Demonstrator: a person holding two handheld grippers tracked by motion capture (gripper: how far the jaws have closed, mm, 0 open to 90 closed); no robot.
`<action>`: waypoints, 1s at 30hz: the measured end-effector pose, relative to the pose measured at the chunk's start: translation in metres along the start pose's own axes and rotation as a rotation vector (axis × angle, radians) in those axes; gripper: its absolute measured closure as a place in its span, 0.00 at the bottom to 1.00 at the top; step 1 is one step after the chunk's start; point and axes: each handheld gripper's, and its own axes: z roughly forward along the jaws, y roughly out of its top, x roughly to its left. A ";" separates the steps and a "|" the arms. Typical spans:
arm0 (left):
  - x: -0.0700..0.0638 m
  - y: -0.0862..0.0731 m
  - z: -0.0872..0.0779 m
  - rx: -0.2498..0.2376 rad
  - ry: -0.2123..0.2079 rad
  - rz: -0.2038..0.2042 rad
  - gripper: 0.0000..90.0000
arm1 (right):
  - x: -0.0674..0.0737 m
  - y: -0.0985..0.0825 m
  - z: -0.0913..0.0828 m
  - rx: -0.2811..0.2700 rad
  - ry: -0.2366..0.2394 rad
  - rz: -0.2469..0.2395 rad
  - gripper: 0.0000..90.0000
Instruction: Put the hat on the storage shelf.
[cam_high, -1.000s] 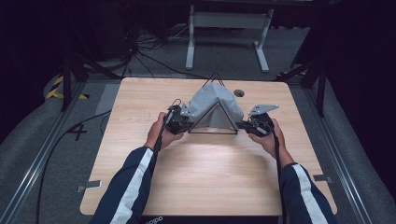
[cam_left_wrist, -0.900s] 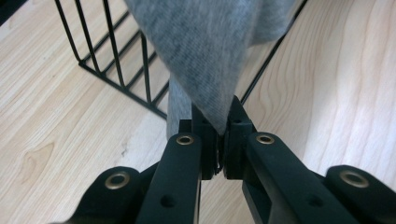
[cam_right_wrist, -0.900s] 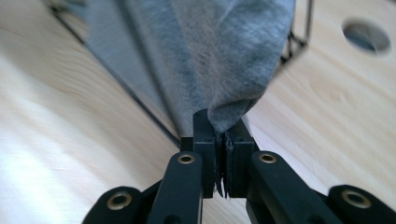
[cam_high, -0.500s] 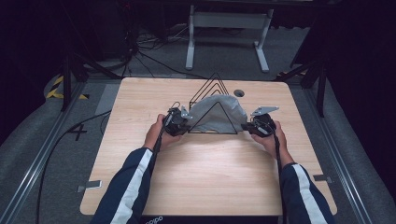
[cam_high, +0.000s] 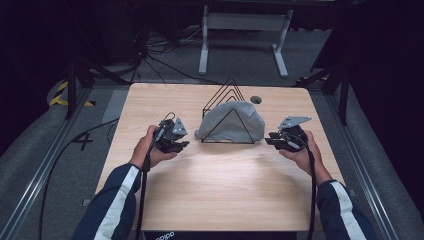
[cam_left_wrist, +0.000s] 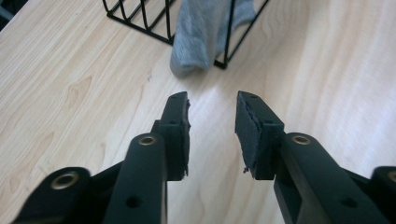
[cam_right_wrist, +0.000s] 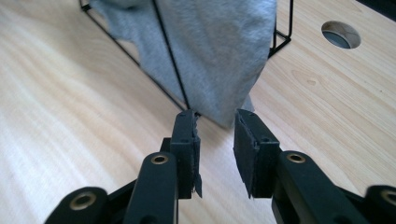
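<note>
A black wire rack of triangular dividers stands at the table's far middle. A grey cloth lies draped inside it, behind the front triangle. The cloth hangs out past the rack's corner in the left gripper view. My left gripper sits to the rack's left, open and holding nothing, its jaws aimed at the cloth's end. My right gripper sits to the rack's right, open and bare, its jaws a short way from the cloth and the rack's wire.
The light wooden table has a round cable hole behind the rack, also visible as the hole in the right gripper view. Cables and a white stand lie on the dark floor beyond the table.
The cloth went down from above the rack into it. Both grippers let go of it and drew outward to the rack's sides.
</note>
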 end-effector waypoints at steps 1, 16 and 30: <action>-0.001 -0.003 -0.003 0.000 0.001 0.002 0.70 | 0.002 -0.001 -0.003 0.006 0.001 -0.010 0.76; -0.025 -0.059 -0.042 0.053 0.052 0.039 0.50 | 0.013 -0.038 -0.032 0.047 0.003 -0.050 0.67; -0.039 -0.116 -0.058 0.016 0.030 -0.050 0.39 | 0.022 -0.094 -0.052 0.048 -0.015 -0.009 0.46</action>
